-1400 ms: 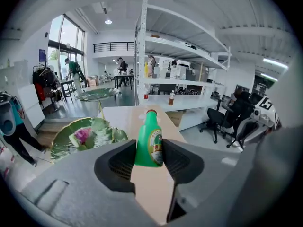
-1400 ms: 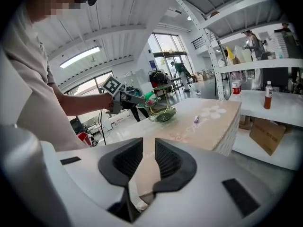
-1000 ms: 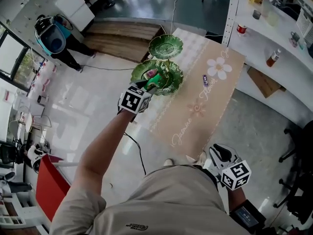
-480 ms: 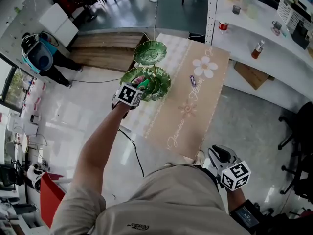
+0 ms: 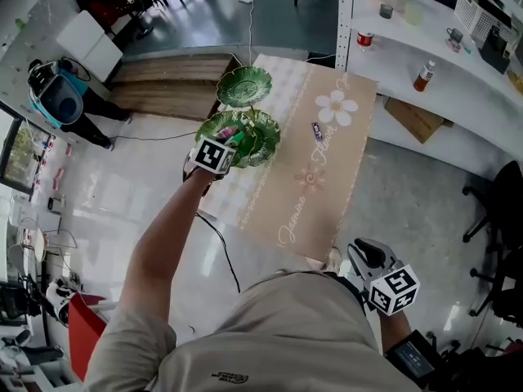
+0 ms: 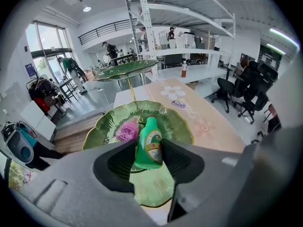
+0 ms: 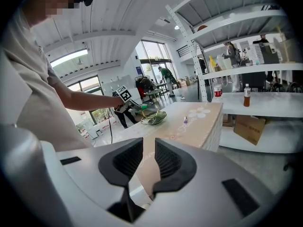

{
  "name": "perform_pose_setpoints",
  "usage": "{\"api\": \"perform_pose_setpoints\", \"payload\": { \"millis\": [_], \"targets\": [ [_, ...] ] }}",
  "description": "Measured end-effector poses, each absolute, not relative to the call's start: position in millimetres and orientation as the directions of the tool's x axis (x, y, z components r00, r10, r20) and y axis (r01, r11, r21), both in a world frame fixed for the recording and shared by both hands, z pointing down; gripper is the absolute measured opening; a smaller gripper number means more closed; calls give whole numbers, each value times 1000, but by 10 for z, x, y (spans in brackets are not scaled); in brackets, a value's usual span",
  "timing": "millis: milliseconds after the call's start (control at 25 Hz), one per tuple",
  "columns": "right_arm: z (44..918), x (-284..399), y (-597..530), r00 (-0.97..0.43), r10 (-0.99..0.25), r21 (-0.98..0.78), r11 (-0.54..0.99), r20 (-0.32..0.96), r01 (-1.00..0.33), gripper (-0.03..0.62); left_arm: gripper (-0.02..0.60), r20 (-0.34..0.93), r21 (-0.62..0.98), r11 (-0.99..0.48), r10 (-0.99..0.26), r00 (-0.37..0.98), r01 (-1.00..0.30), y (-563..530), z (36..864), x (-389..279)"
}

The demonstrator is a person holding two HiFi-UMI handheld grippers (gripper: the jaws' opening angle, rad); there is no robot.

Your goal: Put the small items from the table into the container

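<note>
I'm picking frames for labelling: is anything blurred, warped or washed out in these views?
Head view: sharp and evenly lit, with glare on the glossy floor left of the table. Left gripper view: strong fisheye bending and dark corners; the green bottle is crisp, the windows bright. Right gripper view: same fisheye, so the shelves curve; the light is even.

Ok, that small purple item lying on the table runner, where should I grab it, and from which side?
Probably across its narrow width at the middle, coming straight down: the small purple item looks long, slim and flat on the table runner, with bare cloth all round.
</note>
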State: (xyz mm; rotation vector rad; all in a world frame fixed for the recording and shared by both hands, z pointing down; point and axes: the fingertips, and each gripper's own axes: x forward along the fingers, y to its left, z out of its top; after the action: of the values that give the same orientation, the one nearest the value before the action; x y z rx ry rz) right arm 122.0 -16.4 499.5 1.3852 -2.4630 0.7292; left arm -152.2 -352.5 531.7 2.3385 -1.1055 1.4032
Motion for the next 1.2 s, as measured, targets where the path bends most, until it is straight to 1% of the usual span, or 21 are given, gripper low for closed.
{"api": "perform_pose_setpoints", "payload": {
  "millis": [320,680,800,1040,1200],
  "targets": [
    [4944,1067,-184,-549,-721,-288,467,424,-836,87,179,767,-171,-706,-533,357,-687,-3350,5021,-1502],
    [4901,744,-160,-575,-696,-263,513,430,-817,87,179,598,-60,-715,-585,548,-697,-2637,4442,-1475],
    [4901,604,-133,-583,-686,-260,525,435,-811,87,178,547,6,-728,-572,612,-686,-2281,4358,-1496],
    [4883,283,-60,-601,-667,-252,551,440,-796,87,178,480,109,-743,-543,689,-661,-1555,4314,-1544],
    [4883,67,26,-610,-655,-239,569,446,-787,87,178,401,193,-767,-507,763,-612,-1045,4340,-1506]
  ]
}}
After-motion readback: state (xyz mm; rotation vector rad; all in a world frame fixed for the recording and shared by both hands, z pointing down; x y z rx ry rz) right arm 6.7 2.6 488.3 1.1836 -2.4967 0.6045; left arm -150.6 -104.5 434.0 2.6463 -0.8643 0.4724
